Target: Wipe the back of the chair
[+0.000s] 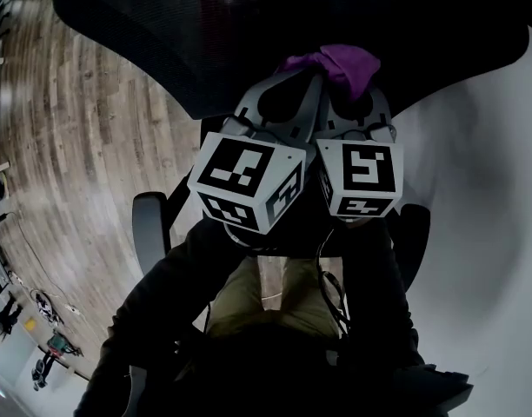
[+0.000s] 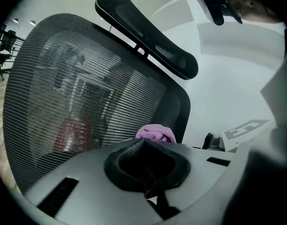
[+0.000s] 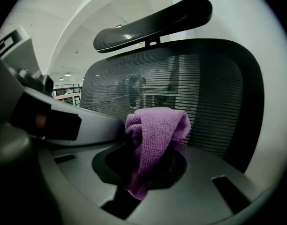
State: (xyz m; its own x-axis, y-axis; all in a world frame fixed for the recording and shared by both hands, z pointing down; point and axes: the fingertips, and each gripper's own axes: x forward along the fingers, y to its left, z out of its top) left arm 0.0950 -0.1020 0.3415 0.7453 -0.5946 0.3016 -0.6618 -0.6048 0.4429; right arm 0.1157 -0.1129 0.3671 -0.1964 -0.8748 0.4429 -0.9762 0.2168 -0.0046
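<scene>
The black mesh chair back (image 1: 162, 24) (image 2: 78, 93) (image 3: 204, 88) fills the view just ahead of both grippers, with its curved headrest (image 2: 148, 32) (image 3: 153, 20) above. A purple cloth (image 1: 335, 63) (image 3: 155, 130) is bunched at the jaw tips, close to the mesh. My right gripper (image 1: 353, 89) (image 3: 148, 163) is shut on it, and a fold hangs down through its jaws. My left gripper (image 1: 288, 89) (image 2: 146, 165) sits tight against the right one. Its jaws are shut, with a thin purple strip in their seam and the cloth (image 2: 156, 134) poking out past their tips.
Wooden floor (image 1: 66, 146) lies to the left and a white surface (image 1: 483, 233) to the right. A grey armrest (image 1: 149, 228) and a dark one (image 1: 414, 233) flank the person's olive trousers (image 1: 275, 298) below the grippers.
</scene>
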